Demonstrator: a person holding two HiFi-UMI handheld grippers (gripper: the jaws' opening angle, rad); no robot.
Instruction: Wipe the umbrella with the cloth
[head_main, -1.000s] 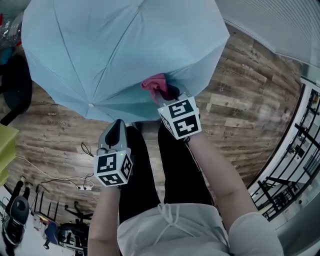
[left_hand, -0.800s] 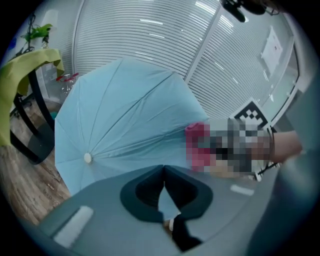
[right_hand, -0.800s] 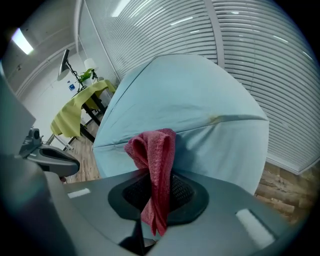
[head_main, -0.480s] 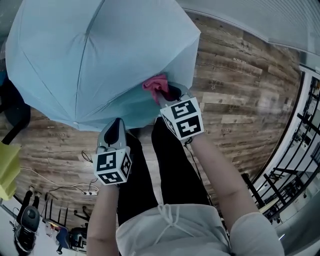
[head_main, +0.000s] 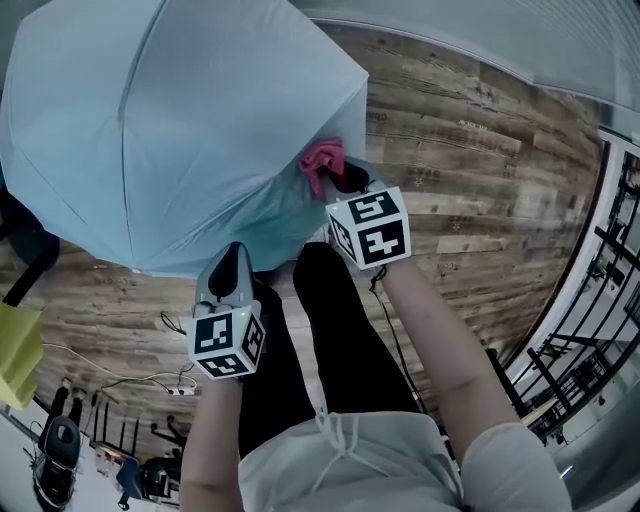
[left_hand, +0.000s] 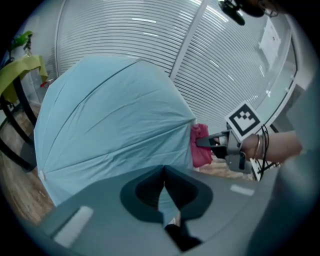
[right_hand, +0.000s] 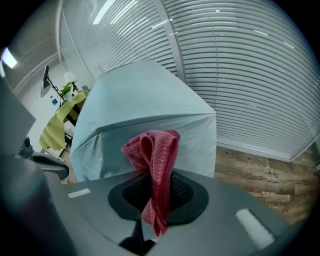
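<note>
An open light-blue umbrella (head_main: 170, 140) fills the upper left of the head view, canopy toward me. My right gripper (head_main: 335, 178) is shut on a pink cloth (head_main: 323, 158), which is pressed against the canopy near its right edge. In the right gripper view the cloth (right_hand: 157, 165) hangs bunched between the jaws in front of the umbrella (right_hand: 145, 100). My left gripper (head_main: 236, 258) is at the umbrella's lower rim, shut on a sliver of blue fabric (left_hand: 170, 205). In the left gripper view the cloth (left_hand: 200, 145) and the right gripper (left_hand: 212, 142) sit at the canopy's (left_hand: 110, 125) right edge.
Wooden plank floor (head_main: 470, 150) lies below. My black-clad legs (head_main: 340, 330) stand under the grippers. A black metal rack (head_main: 600, 300) is at the right, a yellow-green object (head_main: 15, 350) at the left, and a power strip with cables (head_main: 175, 388) on the floor. White blinds (right_hand: 240, 75) are behind.
The umbrella has shifted left in the head view, its right corner pulling in. The right gripper and cloth have moved slightly up and right along the canopy. The left gripper has barely moved.
</note>
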